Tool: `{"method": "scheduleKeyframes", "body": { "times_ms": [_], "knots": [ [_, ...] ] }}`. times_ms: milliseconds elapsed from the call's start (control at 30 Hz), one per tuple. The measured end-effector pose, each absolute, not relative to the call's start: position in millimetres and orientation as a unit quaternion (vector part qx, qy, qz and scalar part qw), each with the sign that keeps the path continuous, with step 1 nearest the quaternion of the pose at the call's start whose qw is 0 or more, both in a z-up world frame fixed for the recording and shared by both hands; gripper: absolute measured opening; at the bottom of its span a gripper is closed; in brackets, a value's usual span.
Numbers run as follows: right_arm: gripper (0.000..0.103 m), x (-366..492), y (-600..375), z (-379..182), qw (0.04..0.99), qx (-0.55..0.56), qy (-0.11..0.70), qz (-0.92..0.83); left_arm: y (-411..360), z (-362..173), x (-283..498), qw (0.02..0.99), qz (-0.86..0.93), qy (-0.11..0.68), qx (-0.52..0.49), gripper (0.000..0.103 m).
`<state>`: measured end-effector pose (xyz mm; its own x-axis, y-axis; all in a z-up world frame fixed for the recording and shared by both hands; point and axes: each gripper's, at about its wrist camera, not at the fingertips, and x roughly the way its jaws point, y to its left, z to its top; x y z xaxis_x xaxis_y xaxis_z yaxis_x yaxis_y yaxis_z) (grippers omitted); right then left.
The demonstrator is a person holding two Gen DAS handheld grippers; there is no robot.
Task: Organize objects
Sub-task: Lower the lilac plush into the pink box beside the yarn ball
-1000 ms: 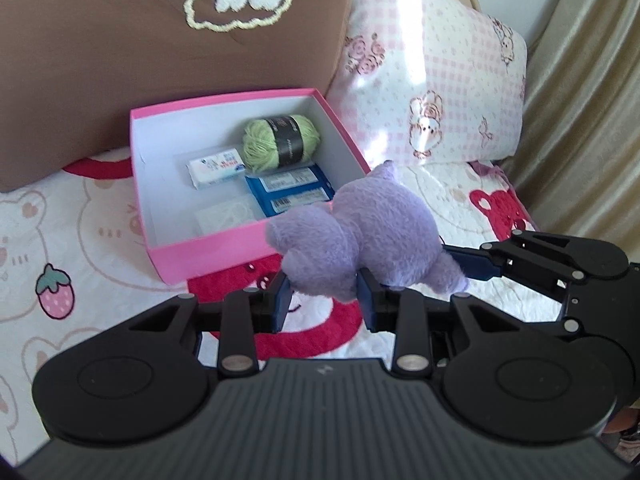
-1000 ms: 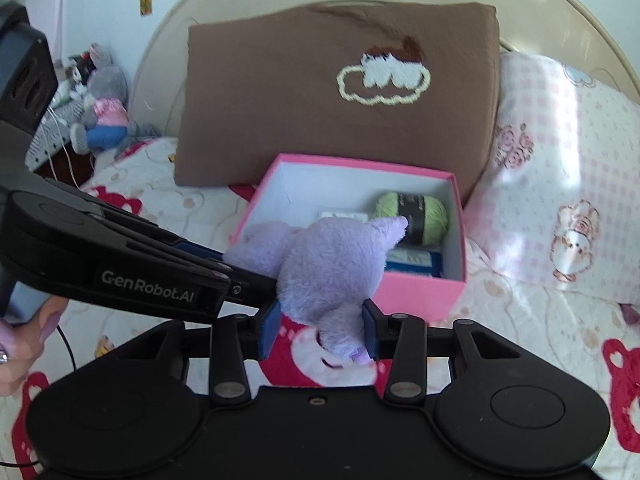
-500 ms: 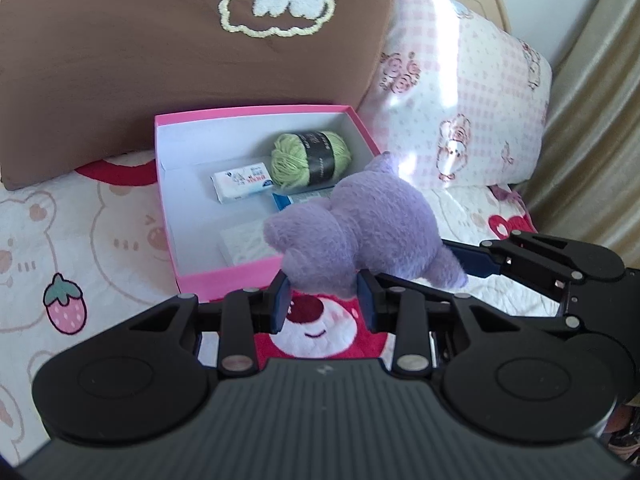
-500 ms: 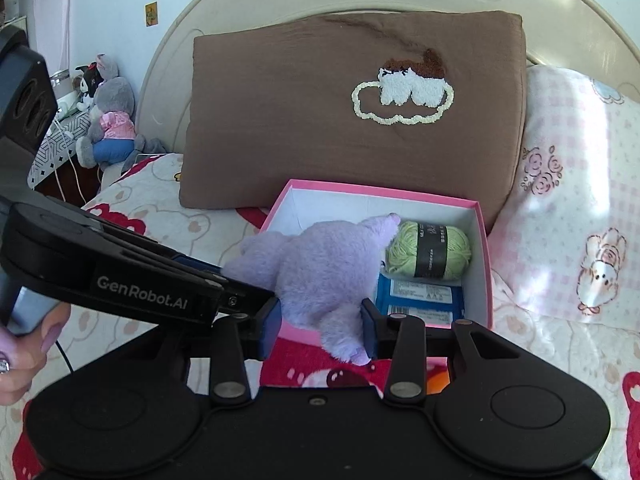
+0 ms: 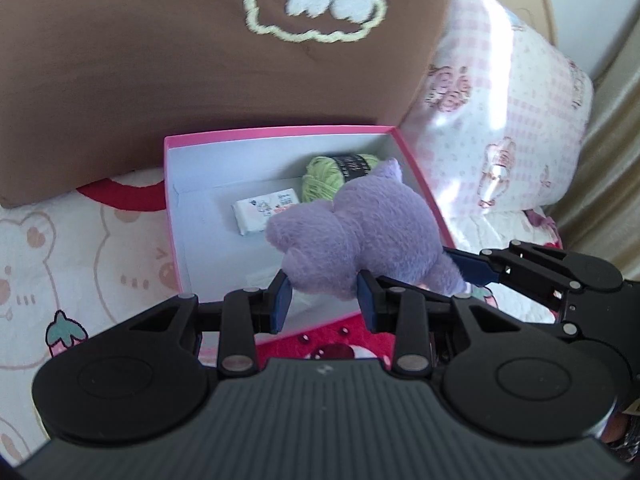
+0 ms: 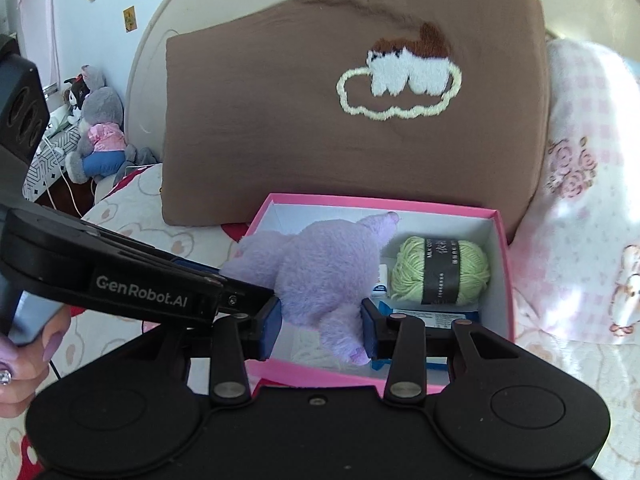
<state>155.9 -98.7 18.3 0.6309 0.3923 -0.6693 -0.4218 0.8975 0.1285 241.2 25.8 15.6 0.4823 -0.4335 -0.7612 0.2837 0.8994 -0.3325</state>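
Purple plush toy (image 5: pixel 356 236) carried over the pink box (image 5: pixel 276 134) on the bed

Both my left gripper (image 5: pixel 324 300) and right gripper (image 6: pixel 322 326) have their jaws clenched on the toy, which hangs above the box beside the green yarn (image 6: pixel 440 272). It looks light, soft and squashy; I judge a pinch deep into the stuffed body safer than one on a floppy limb.
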Motion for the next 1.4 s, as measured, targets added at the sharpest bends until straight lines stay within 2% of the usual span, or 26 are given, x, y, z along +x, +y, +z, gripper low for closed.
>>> {"method": "scheduleKeyframes", "body": {
  "times_ms": [500,733,1100,1400],
  "knots": [
    [0.045,205.0,-102.4,-41.3,0.883,-0.011,0.392,0.257,15.4,-40.9,287.8,0.841,-0.175,0.505,-0.079,0.033],
    [0.045,214.8,-107.7,-67.3,0.875,0.043,0.402,0.266,9.4,-50.9,296.4,0.842,-0.168,0.512,-0.031,0.033],
    [0.045,235.2,-106.2,-91.7,0.865,0.036,0.432,0.251,2.1,-80.9,317.3,0.826,-0.16,0.539,-0.034,0.033],
    [0.046,243.8,-93.5,-103.2,0.859,0.018,0.453,0.24,-0.9,-81.7,312.9,0.832,-0.157,0.533,-0.008,0.037]
  ]
}}
